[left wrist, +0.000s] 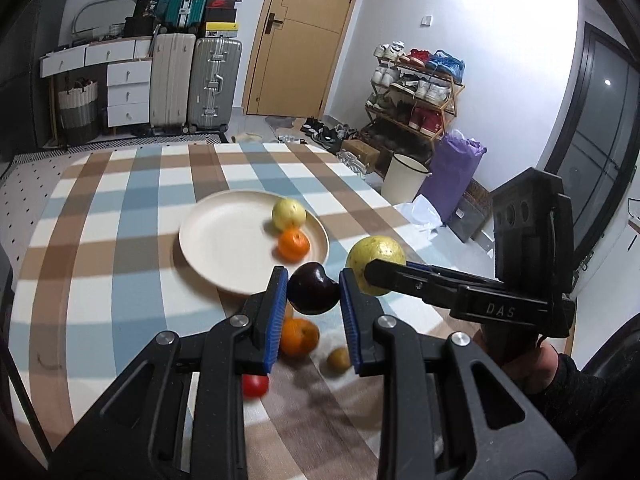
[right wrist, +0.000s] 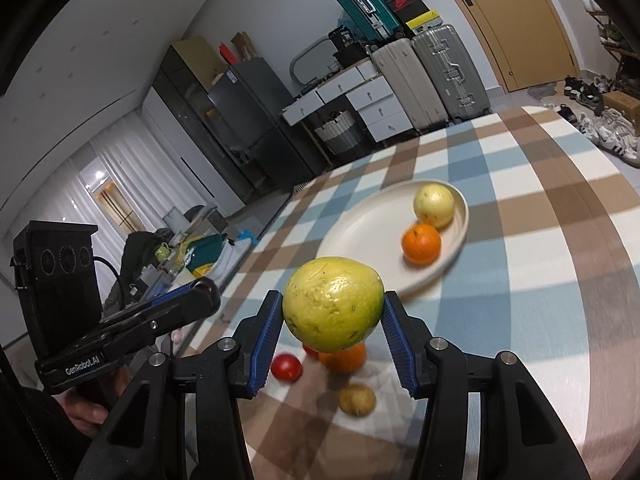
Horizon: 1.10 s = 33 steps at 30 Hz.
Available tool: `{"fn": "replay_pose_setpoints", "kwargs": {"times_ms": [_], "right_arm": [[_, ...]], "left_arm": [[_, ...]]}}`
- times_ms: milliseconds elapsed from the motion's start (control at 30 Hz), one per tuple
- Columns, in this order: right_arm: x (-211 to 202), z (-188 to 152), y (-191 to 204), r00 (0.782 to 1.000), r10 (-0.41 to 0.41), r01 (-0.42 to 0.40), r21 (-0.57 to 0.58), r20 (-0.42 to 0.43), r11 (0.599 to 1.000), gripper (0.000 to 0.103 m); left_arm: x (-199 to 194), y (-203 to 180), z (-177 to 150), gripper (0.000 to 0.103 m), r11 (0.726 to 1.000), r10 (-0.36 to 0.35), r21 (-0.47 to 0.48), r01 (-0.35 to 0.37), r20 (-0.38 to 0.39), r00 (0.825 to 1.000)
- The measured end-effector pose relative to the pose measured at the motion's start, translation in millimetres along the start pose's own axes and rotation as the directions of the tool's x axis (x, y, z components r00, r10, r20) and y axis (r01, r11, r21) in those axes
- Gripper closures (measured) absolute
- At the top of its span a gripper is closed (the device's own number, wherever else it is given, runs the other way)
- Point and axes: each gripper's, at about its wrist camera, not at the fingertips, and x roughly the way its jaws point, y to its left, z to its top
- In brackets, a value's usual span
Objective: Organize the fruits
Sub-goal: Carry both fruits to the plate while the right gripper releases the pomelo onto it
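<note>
The dark plum (left wrist: 313, 289) hangs clamped in the left gripper (left wrist: 313, 294), and the big yellow-green fruit (right wrist: 333, 304) in the right gripper (right wrist: 332, 312), both above the table just short of the cream plate (left wrist: 208, 256). Each should probably be lowered onto bare plate, clear of the orange (left wrist: 294, 245) and pale fruit (left wrist: 289, 213), before the jaws part, lest it roll.

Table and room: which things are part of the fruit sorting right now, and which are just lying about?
Job:
- dark plum in the left gripper
- big yellow-green fruit in the right gripper
- plate holding a yellow fruit and a small orange
- loose on the cloth: orange, red fruit, brownish fruit

Lying about:
- suitcases
- shoe rack
- white bin
</note>
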Motion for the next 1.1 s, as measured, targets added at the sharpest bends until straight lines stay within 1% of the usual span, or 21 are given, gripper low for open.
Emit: {"fn": "replay_pose_setpoints", "kwargs": {"times_ms": [133,267,433,600,867,1100], "right_arm": [[8,18,0,1.0,0.0,0.0,-0.014,0.005,1.0,0.052],[18,32,-6,1.0,-0.006,0.006,-0.002,0.004,1.0,0.052],[35,48,-14,1.0,-0.024,0.024,-0.001,-0.019,1.0,0.052],[53,64,-22,0.999,-0.021,0.021,0.0,-0.037,1.0,0.052],[76,82,-31,0.998,-0.031,0.031,0.003,-0.058,1.0,0.052],[95,84,-40,0.993,-0.06,0.062,0.012,-0.105,0.998,0.052]], "left_arm": [[13,8,19,0.08,1.0,-0.004,-0.007,0.004,-0.005,1.0],[29,16,34,0.08,1.0,-0.01,-0.01,0.01,-0.02,1.0],[49,31,52,0.08,0.999,-0.004,-0.04,0.003,-0.019,1.0],[70,49,65,0.08,0.998,-0.003,-0.066,0.001,-0.032,0.999],[103,69,74,0.08,0.996,-0.005,-0.087,0.0,-0.064,0.998],[124,87,69,0.08,0.993,-0.002,-0.119,-0.009,-0.098,0.995]]}}
